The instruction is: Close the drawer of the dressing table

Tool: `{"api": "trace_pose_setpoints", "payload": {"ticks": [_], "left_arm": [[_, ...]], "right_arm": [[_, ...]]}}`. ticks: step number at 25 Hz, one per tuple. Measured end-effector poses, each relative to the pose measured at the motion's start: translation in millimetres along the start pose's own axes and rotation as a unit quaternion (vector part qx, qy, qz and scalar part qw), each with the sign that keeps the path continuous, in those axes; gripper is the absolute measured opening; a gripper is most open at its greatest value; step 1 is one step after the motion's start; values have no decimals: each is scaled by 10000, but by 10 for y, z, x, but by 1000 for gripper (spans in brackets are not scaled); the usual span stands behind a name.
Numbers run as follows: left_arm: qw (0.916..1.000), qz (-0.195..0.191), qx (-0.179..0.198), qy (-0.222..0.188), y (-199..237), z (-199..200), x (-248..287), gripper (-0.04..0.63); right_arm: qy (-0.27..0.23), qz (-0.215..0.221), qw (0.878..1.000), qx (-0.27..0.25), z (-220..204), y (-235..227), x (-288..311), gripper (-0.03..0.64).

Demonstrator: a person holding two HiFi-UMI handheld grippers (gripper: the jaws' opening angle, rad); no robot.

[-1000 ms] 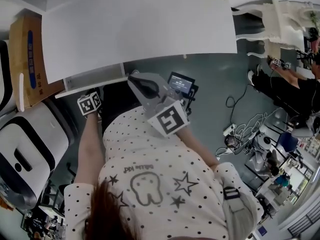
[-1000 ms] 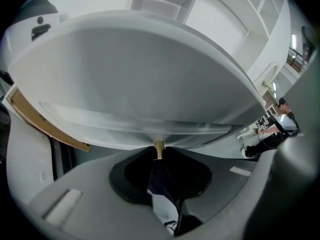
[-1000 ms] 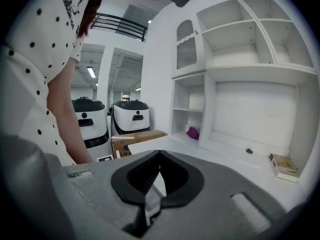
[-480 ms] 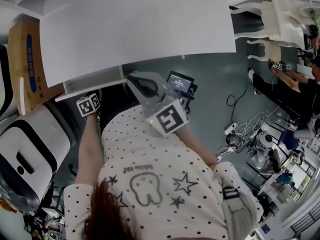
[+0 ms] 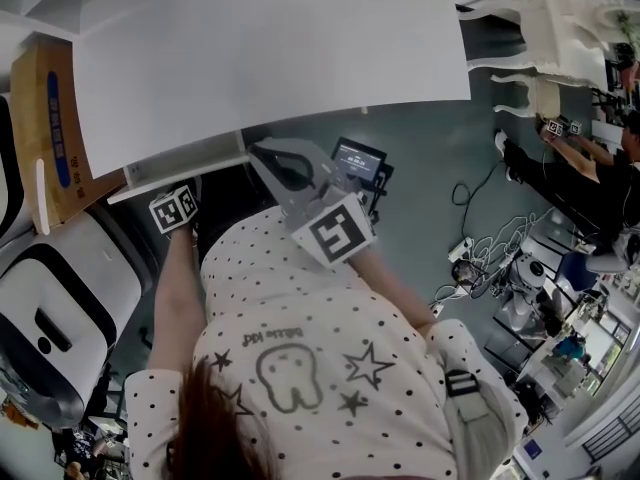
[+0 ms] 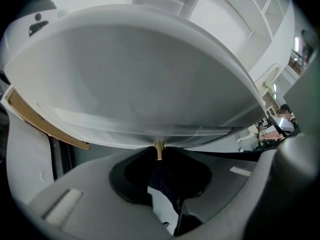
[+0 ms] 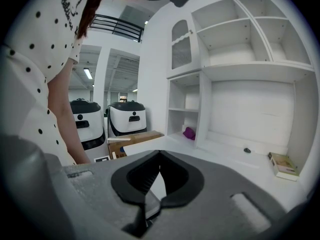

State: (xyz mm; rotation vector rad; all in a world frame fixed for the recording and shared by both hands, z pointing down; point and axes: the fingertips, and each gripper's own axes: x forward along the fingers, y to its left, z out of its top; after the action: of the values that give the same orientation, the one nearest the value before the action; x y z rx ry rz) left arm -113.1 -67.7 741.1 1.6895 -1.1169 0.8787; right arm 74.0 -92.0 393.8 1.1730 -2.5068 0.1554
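Nothing has shifted since the earlier frame. Our left gripper has its jaws closed on the brass knob of the drawer, which juts partly open beneath the white tabletop. Our right gripper hangs pinched together, empty. We judge a straight push inward comes next. Beyond, cables litter the grey floor.

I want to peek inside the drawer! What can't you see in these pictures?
- Inside of the drawer: in the head view the tabletop covers it; the left gripper view shows only its front.
- Tips of the left tongs, shut on the brass knob: in the head view the drawer hides them.
- The purple thing, right gripper view: too small to name.
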Motion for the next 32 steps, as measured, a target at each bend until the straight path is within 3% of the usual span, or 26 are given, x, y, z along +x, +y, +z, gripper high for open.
{"api": "trace_pose_setpoints", "payload": {"ticks": [32], "left_arm": [[10000, -26, 58, -30, -3, 193, 61, 74]], "right_arm": [[2, -29, 10000, -43, 43, -86, 75, 2]]}}
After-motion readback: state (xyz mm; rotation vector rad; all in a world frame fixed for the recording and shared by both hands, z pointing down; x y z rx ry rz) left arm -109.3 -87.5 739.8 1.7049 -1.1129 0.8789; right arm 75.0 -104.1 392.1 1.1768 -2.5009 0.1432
